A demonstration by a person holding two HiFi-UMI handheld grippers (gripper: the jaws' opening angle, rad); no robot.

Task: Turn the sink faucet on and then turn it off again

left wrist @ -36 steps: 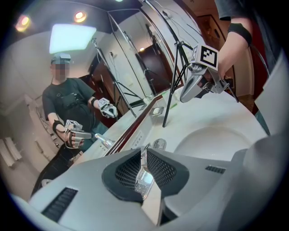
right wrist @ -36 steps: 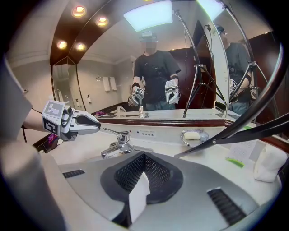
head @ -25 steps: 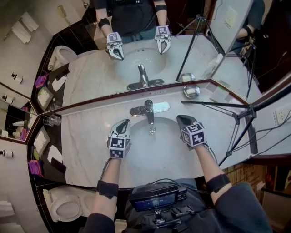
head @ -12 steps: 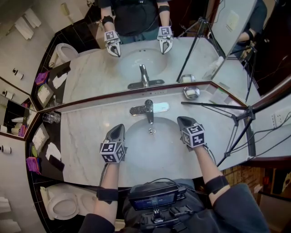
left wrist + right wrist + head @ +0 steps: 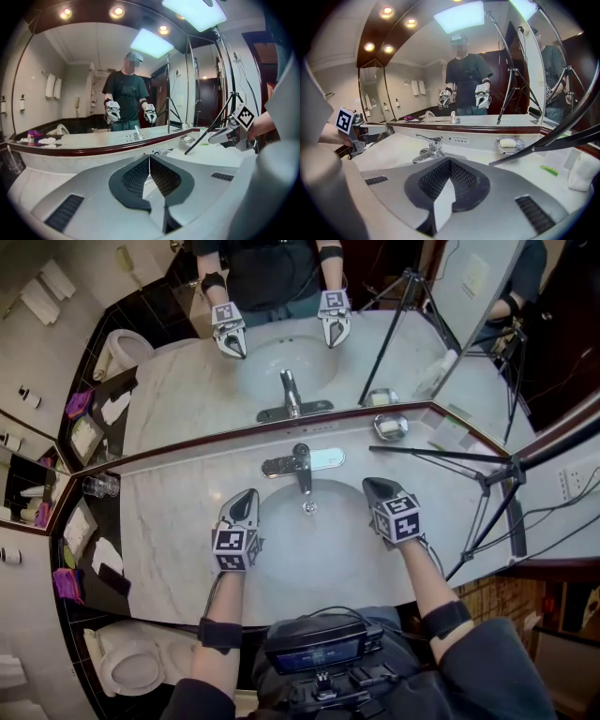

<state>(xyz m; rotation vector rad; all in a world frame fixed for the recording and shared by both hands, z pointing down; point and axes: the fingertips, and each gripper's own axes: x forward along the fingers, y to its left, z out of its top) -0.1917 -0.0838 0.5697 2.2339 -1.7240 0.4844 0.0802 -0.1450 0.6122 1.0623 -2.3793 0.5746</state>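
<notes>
We hold both tongs over the sink basin (image 5: pixel 281 554), one at each side. The left gripper (image 5: pixel 247 495) hangs above the basin's left rim and the right gripper (image 5: pixel 367 485) above its right rim. Each is clenched, with the ribbed pads meeting at the tips and nothing between them. The faucet (image 5: pixel 302 465) stands at the middle of the basin's back rim, its spout reaching out over the bowl. It lies ahead of and between the two grippers, apart from both, and the gap between them leaves an open lane towards it. Just behind the faucet runs the dark red edge of the mirror (image 5: pixel 187 381), which closes off the space at the back. To the left the marble counter (image 5: pixel 169 521) is bare as far as a drinking glass (image 5: pixel 94 486) in the far corner. On the right there is less room. The dark legs of a tripod (image 5: pixel 487 493) cross the counter near the right gripper. A soap dish (image 5: pixel 391 426) sits by the mirror edge, right of the faucet. The counter's front edge lies close against our body.
</notes>
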